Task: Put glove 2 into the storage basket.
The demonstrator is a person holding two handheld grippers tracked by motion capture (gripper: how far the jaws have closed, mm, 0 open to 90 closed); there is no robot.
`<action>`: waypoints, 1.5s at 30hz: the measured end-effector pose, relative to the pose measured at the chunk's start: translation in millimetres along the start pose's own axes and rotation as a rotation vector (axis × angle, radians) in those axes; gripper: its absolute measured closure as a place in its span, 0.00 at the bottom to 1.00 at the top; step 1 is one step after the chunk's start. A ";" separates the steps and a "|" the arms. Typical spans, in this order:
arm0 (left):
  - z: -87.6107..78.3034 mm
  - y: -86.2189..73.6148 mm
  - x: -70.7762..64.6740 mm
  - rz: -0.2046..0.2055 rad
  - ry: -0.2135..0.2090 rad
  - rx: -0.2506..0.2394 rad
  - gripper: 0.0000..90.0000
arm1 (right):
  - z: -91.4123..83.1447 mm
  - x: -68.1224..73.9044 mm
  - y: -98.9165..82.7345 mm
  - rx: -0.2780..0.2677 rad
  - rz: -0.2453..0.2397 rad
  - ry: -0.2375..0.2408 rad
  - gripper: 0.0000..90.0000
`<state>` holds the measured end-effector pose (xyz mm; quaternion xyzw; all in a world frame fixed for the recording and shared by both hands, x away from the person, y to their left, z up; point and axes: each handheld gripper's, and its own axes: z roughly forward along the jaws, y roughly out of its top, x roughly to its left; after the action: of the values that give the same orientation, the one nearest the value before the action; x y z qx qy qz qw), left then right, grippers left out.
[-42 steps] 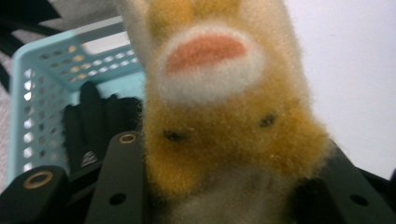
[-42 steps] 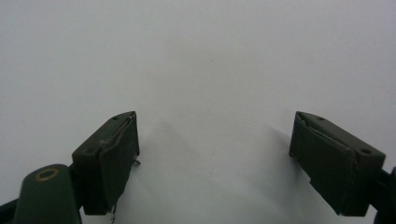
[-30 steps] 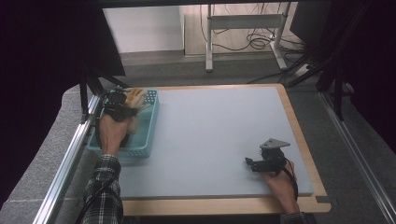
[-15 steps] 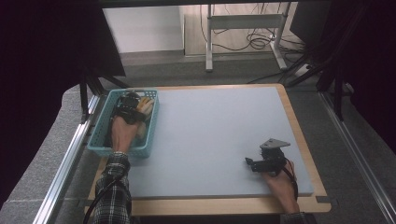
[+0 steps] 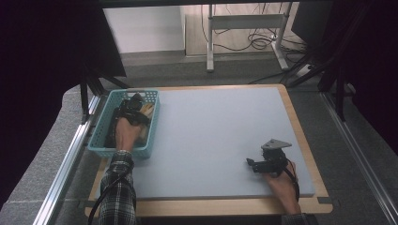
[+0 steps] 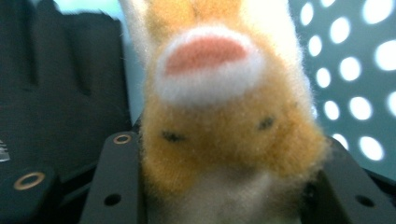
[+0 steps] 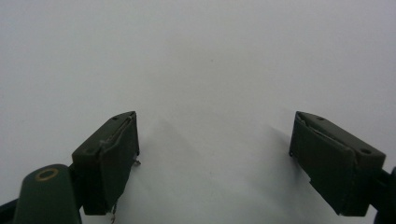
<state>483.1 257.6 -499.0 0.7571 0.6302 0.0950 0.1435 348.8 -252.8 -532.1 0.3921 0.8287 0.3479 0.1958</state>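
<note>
A: High view, left to right: teal perforated basket [image 5: 101,136] at the left edge of the grey table mat [image 5: 211,136], near the far corner. Left gripper [image 5: 133,107] lowered inside the basket, gripped by a hand [image 5: 126,133] with a plaid sleeve [image 5: 117,187] behind it. Pale orange-and-cream bit of a plush toy [image 5: 147,109] seen just beside the gripper, against the basket's right wall.

B: And the jaws there?

A: Left gripper view: half-wide, just been opening a little, with the plush toy [image 6: 224,121] lodged between them and pressed against both inner faces. Orange fur, white patches, pink spot on top, two small dark marks below. Dotted basket wall [image 6: 355,84] close behind on the right; something black and ribbed [image 6: 60,84] on the left, cannot tell what.

B: Further right?

A: Bare mat across the middle of the table. Then the right gripper [image 5: 253,165] near the front right corner, well apart from the basket, resting low on the mat with its grey three-cornered plate [image 5: 276,144] on top and a hand [image 5: 281,185] behind.

B: Holding anything?

A: Right gripper view: jaws spread wide, only plain grey mat [image 7: 210,70] between them.
</note>
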 end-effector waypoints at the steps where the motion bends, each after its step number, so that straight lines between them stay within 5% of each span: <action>1: 0.7 0.6 1.4 -0.004 0.001 0.000 0.56 | 0.0 0.1 0.0 0.000 0.000 0.000 0.17; 5: 6.8 2.7 0.9 -0.044 -0.048 0.041 0.41 | 0.1 -0.3 0.2 0.002 0.007 0.002 0.17; 7: 10.8 1.5 6.7 -0.102 -0.084 0.074 0.38 | 0.0 -1.0 0.1 0.001 0.011 0.007 0.17; 9: 11.8 -1.3 10.0 -0.103 -0.105 0.078 0.30 | -0.1 -0.8 0.2 0.003 0.009 0.005 0.17; 14: 2.4 -3.4 10.3 -0.086 -0.144 0.022 0.20 | 0.0 -0.6 0.1 0.001 0.008 0.003 0.17; 18: -9.6 -3.1 11.0 -0.078 -0.124 -0.003 0.12 | 0.0 -0.5 0.1 0.001 0.007 0.002 0.17; 24: -36.1 -3.5 14.5 -0.073 -0.120 -0.093 0.13 | 0.0 -0.3 0.0 0.000 0.005 0.001 0.17; 29: -64.7 -9.7 23.5 -0.079 -0.089 -0.186 0.27 | 0.0 -0.2 0.0 0.000 0.004 0.001 0.17; 33: -73.3 -17.3 28.4 -0.062 -0.067 -0.208 0.55 | 0.0 -0.2 0.0 0.000 0.002 0.000 0.17; 38: -65.3 -24.2 28.8 -0.028 -0.007 -0.178 0.88 | 0.0 -0.1 0.0 0.000 0.001 0.000 0.17; 45: -42.4 -24.7 28.3 -0.011 0.049 -0.113 1.00 | -0.1 0.0 0.0 0.000 0.001 -0.001 0.17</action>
<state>451.7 293.6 -468.4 0.7416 0.6315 0.1481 0.1710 348.7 -252.9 -532.1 0.3926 0.8285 0.3479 0.1960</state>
